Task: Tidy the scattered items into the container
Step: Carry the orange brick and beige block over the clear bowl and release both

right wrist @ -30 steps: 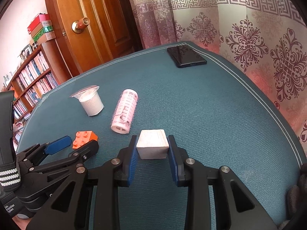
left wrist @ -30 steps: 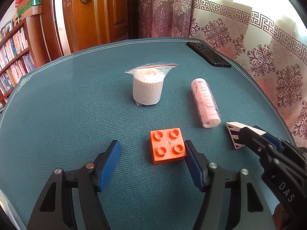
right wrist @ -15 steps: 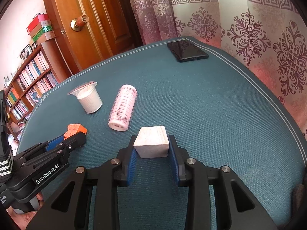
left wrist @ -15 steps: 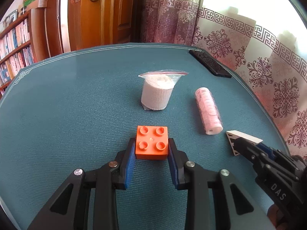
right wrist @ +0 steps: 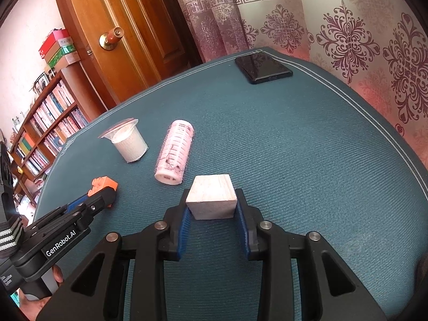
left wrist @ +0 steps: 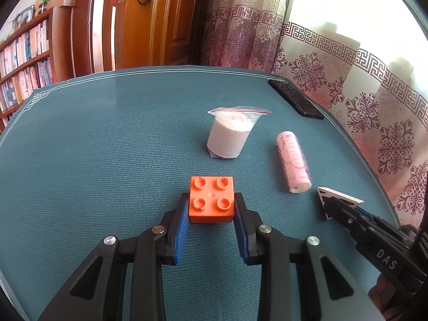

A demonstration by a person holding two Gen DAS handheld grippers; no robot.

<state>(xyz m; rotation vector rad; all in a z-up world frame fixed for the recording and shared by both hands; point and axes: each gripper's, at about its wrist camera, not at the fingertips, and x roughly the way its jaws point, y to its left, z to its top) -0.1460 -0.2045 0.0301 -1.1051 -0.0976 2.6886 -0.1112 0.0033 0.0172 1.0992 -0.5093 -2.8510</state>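
On the teal bench (left wrist: pixel 93 147), the left gripper (left wrist: pixel 211 208) clamps an orange brick (left wrist: pixel 211 200) beside the right gripper (right wrist: pixel 211 204) clamping a wooden cube (right wrist: pixel 211 200); no container shows in either view.

Your left wrist camera sits just behind the left gripper (left wrist: pixel 211 204), low over the bench (left wrist: pixel 107 147), looking forward along the fingers toward the door (left wrist: pixel 160 26) and the curtain (left wrist: pixel 347 75). Your right wrist camera sits just behind the right gripper (right wrist: pixel 211 200), a little higher and tilted, facing the same far end with the door (right wrist: pixel 128 34) at upper left. Both views are close to the bench top. They share the bagged roll (left wrist: pixel 227 139) (right wrist: pixel 128 144), the pink roller (left wrist: pixel 293 164) (right wrist: pixel 174 152) and the phone (left wrist: pixel 295 99) (right wrist: pixel 263 67). Each camera also catches the other gripper at its frame edge: right one at your left view's lower right, left one at your right view's lower left.
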